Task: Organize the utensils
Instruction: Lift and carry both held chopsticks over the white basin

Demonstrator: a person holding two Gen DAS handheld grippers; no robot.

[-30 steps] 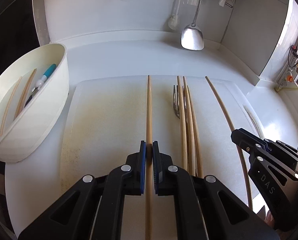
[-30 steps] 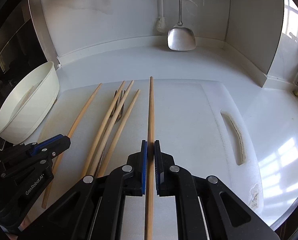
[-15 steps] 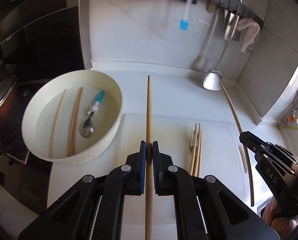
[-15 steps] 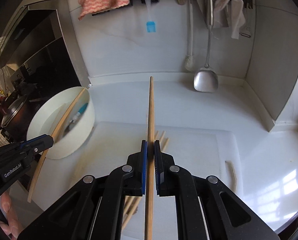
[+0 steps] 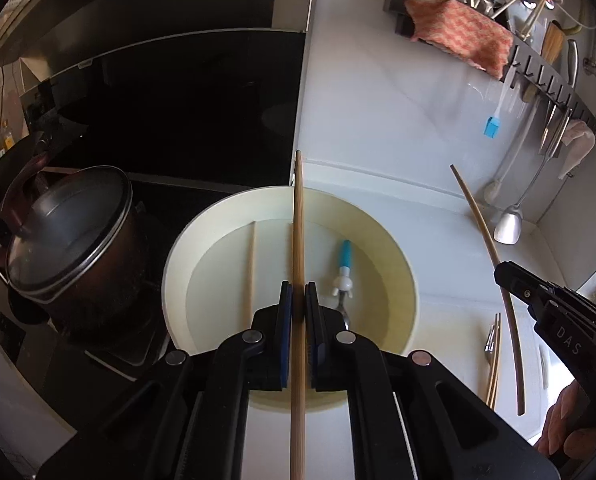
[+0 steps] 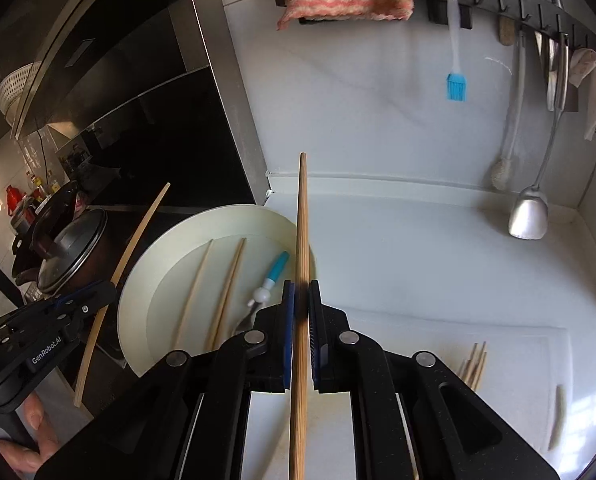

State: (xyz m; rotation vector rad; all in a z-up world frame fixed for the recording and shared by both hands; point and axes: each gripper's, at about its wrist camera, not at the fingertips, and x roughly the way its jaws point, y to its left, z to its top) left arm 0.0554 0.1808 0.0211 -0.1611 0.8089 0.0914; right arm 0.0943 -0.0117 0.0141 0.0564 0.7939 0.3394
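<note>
Fingers of both grippers are clamped shut, each on one light, stiff, smooth chopstick gripped near its middle, tips reaching ahead of the fingers over the white bowl, so they may slip if tilted.

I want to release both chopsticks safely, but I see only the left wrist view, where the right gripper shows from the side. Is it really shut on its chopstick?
Observer: Yes. In the right wrist view the right gripper is shut on its chopstick, with a pad pressing on each side.
Operator: Thank you. My held chopstick covers part of the bowl. How many chopsticks lie inside?
Observer: Two chopsticks lie inside, side by side, to the left of the blue-handled spoon.
</note>
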